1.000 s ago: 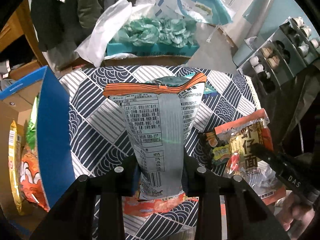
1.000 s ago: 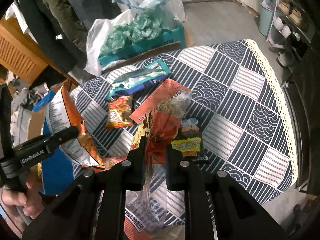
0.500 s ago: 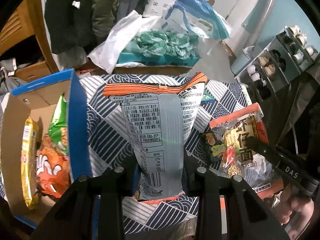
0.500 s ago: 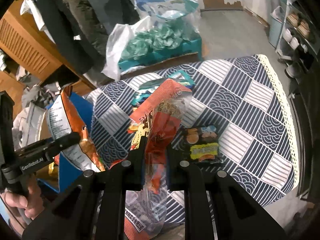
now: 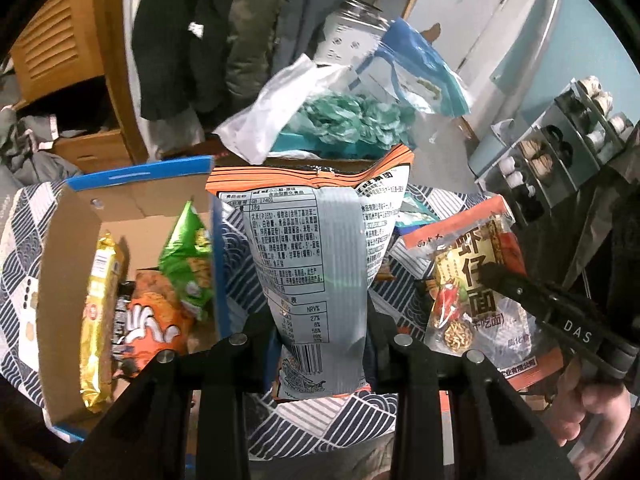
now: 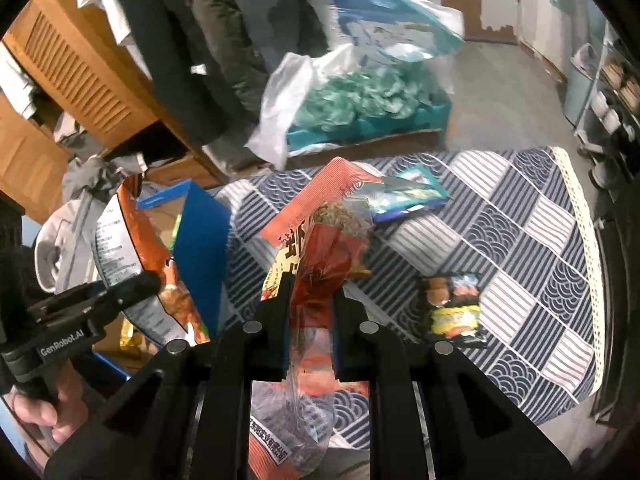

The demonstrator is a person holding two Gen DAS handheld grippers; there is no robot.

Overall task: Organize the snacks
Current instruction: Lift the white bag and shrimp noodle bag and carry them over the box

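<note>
Left tool grips chip bag beside box | right tool grips noodle packet

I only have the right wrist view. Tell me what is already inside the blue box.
Observer: The left wrist view shows the blue box holding a yellow packet, a green bag and an orange bag.
Operator: Describe the front of the noodle pack in my right gripper.
Observer: It shows big black characters on a yellow label, with a red chilli picture below.
Operator: Report the left gripper's grip.
Observer: It is shut on the grey chip bag near the barcode end, with the bag upright.
</note>
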